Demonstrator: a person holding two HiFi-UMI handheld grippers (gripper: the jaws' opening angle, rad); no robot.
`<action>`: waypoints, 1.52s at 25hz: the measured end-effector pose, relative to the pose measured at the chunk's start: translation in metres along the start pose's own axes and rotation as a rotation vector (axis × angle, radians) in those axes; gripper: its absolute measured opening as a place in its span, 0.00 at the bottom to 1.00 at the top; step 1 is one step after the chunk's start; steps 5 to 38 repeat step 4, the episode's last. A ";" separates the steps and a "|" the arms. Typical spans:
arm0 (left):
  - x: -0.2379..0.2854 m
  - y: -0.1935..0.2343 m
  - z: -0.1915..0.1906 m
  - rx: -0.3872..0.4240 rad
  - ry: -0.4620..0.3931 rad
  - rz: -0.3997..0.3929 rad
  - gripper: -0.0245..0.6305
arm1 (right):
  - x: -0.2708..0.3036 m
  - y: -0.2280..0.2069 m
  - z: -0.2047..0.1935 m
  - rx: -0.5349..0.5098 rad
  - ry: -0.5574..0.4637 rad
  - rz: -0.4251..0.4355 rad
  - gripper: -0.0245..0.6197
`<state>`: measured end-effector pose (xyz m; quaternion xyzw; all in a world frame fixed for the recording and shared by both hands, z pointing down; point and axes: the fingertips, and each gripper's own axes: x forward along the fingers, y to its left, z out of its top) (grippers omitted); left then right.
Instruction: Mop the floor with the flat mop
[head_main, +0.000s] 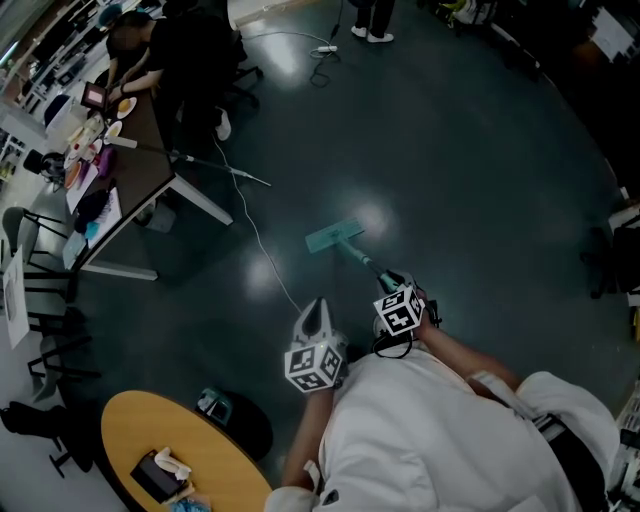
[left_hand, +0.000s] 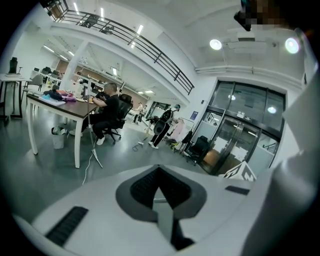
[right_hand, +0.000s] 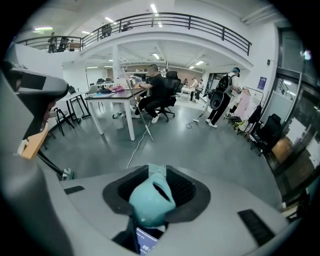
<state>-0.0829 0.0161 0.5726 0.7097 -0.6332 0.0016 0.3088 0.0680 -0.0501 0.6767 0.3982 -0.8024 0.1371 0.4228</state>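
Since the clutter is all on one side, I'll start there: well off to the left of the left gripper (head_main: 317, 310) is a long desk (head_main: 150, 165) with a seated person (head_main: 165, 45) at its far end and some black chairs (head_main: 40, 250) out past it. A round wooden table (head_main: 130, 425) sits behind and to the left of that same gripper, close to the person's side. A white cable (head_main: 258, 245) trails from the desk across the floor (head_main: 480, 170) and runs almost up to the left gripper's tip. That gripper is pinched fully closed on nothing at all, which you can see plainly in its own view (left_hand: 159, 172), and it hangs just beside the right one, clear of the mop. The right gripper (head_main: 392, 283) is clamped around the teal top end of the flat mop (head_main: 334, 237), with the rounded handle tip (right_hand: 150, 200) wedged between its jaws. From there the pole slants forward and a bit left down to the teal head, which lies flat on the floor ahead of both grippers, to the right of the cable and not touching it. To the right of the mop it's wide open dark floor, bare out to some dark furniture (head_main: 612, 262) at the far right edge. A standing person (head_main: 372, 25) is far ahead.
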 end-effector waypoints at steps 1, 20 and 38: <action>0.000 0.001 -0.001 -0.001 0.000 0.002 0.04 | 0.001 0.000 0.000 0.000 0.000 0.001 0.22; -0.002 0.004 -0.004 -0.010 0.000 0.007 0.04 | 0.002 0.002 -0.001 -0.001 -0.001 0.002 0.22; -0.002 0.004 -0.004 -0.010 0.000 0.007 0.04 | 0.002 0.002 -0.001 -0.001 -0.001 0.002 0.22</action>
